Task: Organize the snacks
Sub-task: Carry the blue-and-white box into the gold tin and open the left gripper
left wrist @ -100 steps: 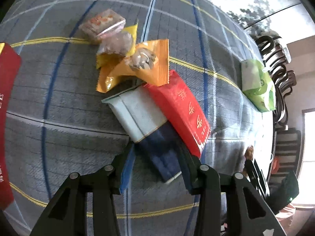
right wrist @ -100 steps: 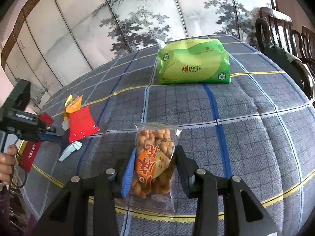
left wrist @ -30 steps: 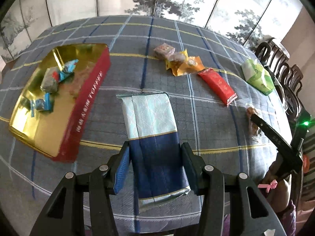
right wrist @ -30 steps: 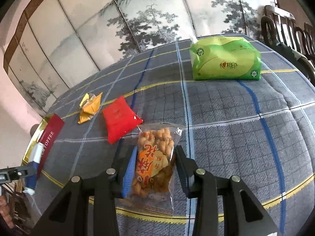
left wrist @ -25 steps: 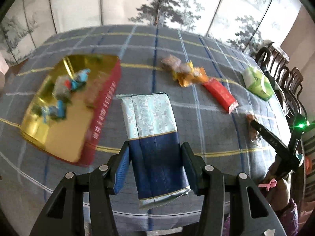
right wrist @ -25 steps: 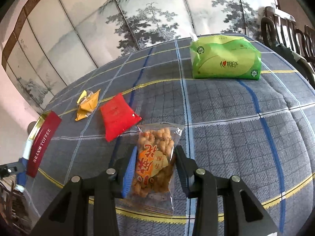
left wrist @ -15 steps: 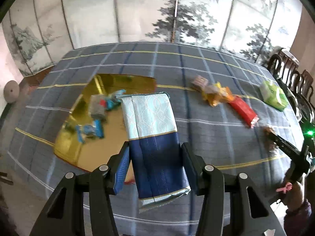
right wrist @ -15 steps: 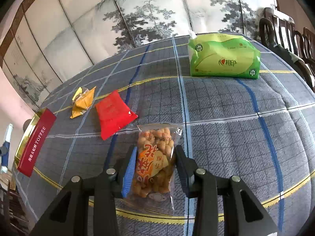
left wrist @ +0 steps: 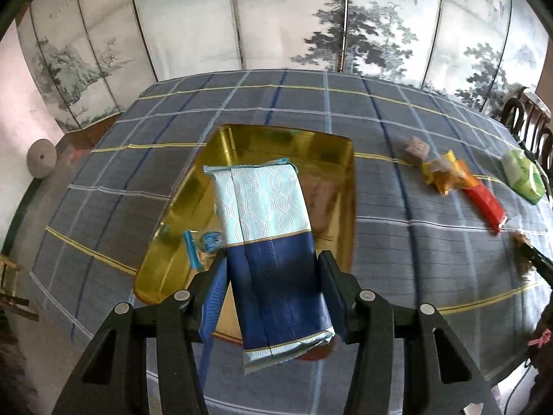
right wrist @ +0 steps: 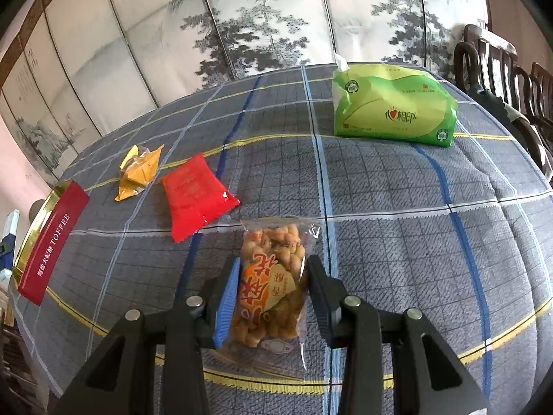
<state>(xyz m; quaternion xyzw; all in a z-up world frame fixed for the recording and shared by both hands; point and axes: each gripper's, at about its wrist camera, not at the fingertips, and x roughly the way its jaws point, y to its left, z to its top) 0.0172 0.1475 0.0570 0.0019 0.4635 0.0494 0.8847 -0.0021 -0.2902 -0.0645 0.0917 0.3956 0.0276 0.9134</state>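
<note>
Left claw (left wrist: 273, 287) pinching a blue-and-white packet (left wrist: 268, 242) by its dark lower half, held above the gold tin (left wrist: 345, 186), whose inside shows small blue-wrapped sweets (left wrist: 204, 242) near the left wall. Bare gold floor along the tin's far and right sides. Right claw (right wrist: 271, 290) clamped on a clear bag of peanuts (right wrist: 273, 283), low over the checked desk (right wrist: 414, 242). Red packet (right wrist: 193, 193) just beyond to the left, yellow wrappers (right wrist: 138, 169) farther on, tin's red wall at the desk's left edge. Green tissue pack (right wrist: 394, 110) near the far right rim; wide open cloth between.
</note>
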